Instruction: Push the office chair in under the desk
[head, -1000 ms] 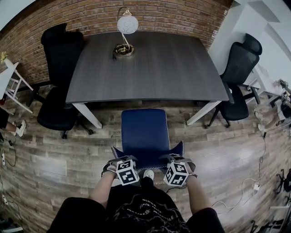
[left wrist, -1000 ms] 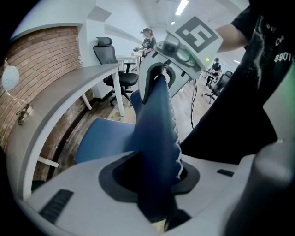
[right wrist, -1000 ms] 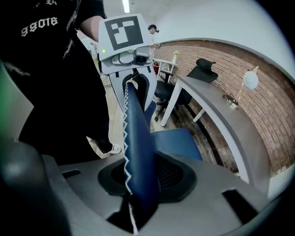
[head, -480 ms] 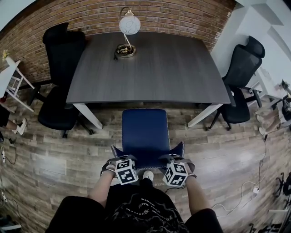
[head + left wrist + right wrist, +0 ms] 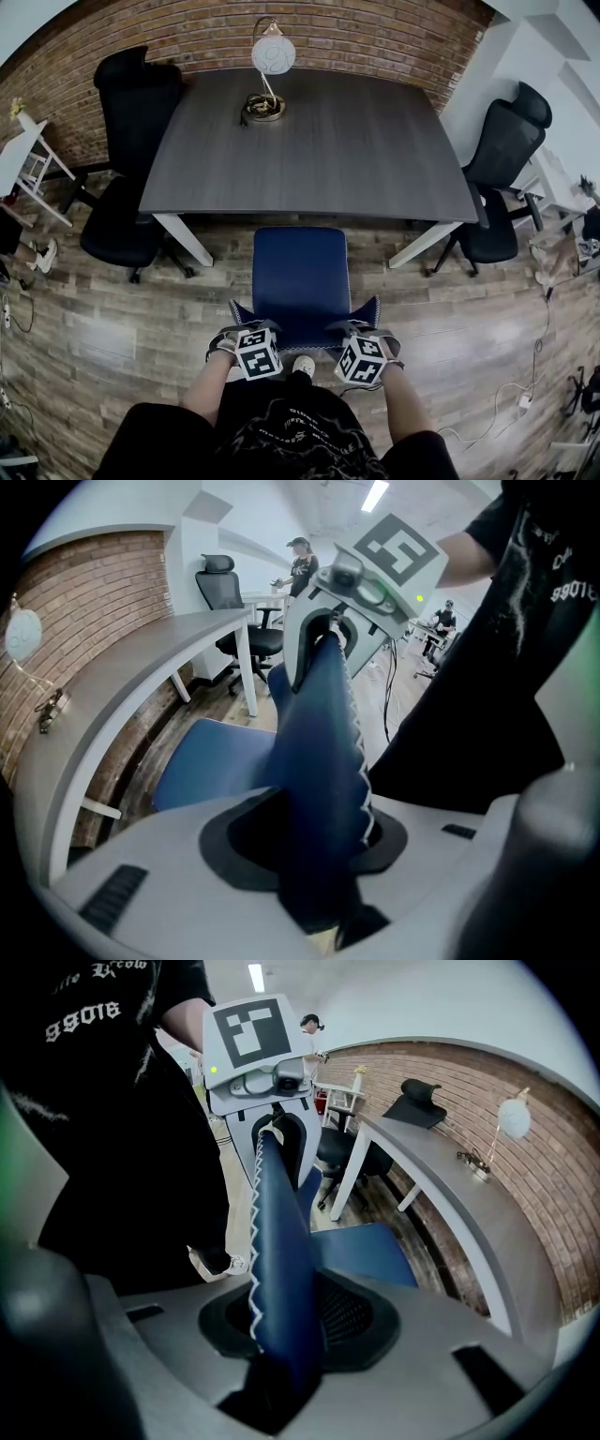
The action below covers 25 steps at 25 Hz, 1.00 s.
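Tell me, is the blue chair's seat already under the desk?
No, the head view shows the whole seat out in front of the desk.

Cannot see the base or wheels of the blue office chair [image 5: 300, 277] in the head view, covered by its own seat, nor the jaw tips of the left gripper [image 5: 246, 332] and right gripper [image 5: 356, 330] at lower centre, tucked behind their marker cubes. Can follow the person's legs [image 5: 159, 441] only to the bottom edge, the white rack [image 5: 28, 159] only to the left edge, and the left black chair [image 5: 127, 216] and right black chair [image 5: 492, 178] only up to the desk [image 5: 309, 150] corners that cover part of each. Cannot make out the far figure [image 5: 302, 562] at the top of the left gripper view or the distant figure [image 5: 311, 1027] at the top of the right gripper view, both too small, nor any sharp detail along the blurred bottom of either.
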### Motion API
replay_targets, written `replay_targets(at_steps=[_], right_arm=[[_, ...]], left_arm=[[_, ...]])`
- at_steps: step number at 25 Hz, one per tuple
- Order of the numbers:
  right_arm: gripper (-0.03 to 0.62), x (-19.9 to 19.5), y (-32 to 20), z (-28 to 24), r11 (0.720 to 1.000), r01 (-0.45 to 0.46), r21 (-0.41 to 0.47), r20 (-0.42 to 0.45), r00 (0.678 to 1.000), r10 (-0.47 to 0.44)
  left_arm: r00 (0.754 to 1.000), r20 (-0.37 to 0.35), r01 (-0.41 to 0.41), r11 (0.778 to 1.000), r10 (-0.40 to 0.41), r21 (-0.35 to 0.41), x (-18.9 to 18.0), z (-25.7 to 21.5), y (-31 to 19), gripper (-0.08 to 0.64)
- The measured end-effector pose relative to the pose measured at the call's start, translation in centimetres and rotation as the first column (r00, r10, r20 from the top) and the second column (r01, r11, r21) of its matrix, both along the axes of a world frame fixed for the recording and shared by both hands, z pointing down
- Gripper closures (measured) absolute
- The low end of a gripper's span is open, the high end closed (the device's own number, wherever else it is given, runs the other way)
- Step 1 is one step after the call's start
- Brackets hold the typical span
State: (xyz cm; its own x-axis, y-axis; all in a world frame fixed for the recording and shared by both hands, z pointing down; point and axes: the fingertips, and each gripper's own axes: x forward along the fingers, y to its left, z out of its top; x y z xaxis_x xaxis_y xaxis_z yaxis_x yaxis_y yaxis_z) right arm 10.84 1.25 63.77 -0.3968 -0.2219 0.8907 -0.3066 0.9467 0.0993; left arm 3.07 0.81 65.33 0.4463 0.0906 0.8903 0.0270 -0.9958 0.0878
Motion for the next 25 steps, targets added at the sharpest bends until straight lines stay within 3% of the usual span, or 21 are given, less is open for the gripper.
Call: replay_targets(at_steps=[25], right_arm=[[0.486,0.7,-2.1,0.3,1.0,0.022,-0.002,0.009,1.0,-0.022]], left_arm=[[1.0,-0.012,0.022,1.0,-0.022,0.006,0.8,0.1,-2.2,0.414]])
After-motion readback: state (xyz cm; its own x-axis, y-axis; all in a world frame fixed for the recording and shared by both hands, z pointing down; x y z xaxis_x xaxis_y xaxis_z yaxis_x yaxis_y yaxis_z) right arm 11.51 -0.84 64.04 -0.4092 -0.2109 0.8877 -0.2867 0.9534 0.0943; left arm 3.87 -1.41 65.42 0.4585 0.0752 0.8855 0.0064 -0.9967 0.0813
